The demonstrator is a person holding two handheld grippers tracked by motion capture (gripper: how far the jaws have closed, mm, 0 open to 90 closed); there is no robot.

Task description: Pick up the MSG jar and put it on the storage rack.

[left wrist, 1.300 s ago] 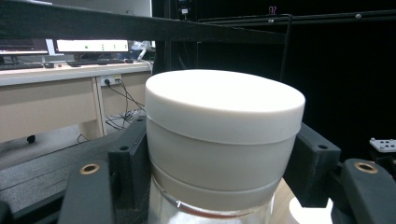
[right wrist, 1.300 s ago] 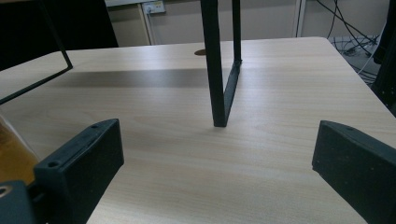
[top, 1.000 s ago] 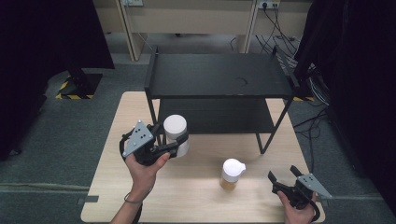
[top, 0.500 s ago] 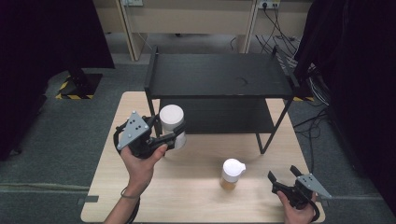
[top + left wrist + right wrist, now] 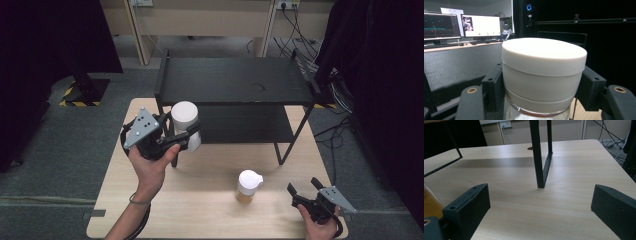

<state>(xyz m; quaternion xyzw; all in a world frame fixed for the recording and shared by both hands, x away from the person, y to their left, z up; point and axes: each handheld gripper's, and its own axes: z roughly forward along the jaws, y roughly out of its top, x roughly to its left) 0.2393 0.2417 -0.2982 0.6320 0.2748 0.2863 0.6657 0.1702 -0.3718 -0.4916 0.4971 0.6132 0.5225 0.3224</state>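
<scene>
**High view: white-capped jar held aloft at the shelf's left corner**

High view finds the left claw [image 5: 187,131] clamped on a white-lidded jar [image 5: 186,125], its jaws pressing the jar's sides just under the lid. The jar stands upright, long axis vertical, lid up, clear of the tabletop [image 5: 210,200] and just in front of the left end of the black two-tier shelf [image 5: 235,80]. From the claw, the shelf's top deck lies ahead and to the right, so the coming placement likely turns on carrying the jar up over that front edge while keeping it vertical. The left hand is by far the nearer to the shelf. In the left gripper view the lid [image 5: 544,53] sits squarely between both black jaws. Near the right front corner, the right claw [image 5: 305,192] rests with jaws wide apart and nothing between them, a smaller white-capped bottle [image 5: 248,186] of amber liquid standing upright just to its left.
</scene>
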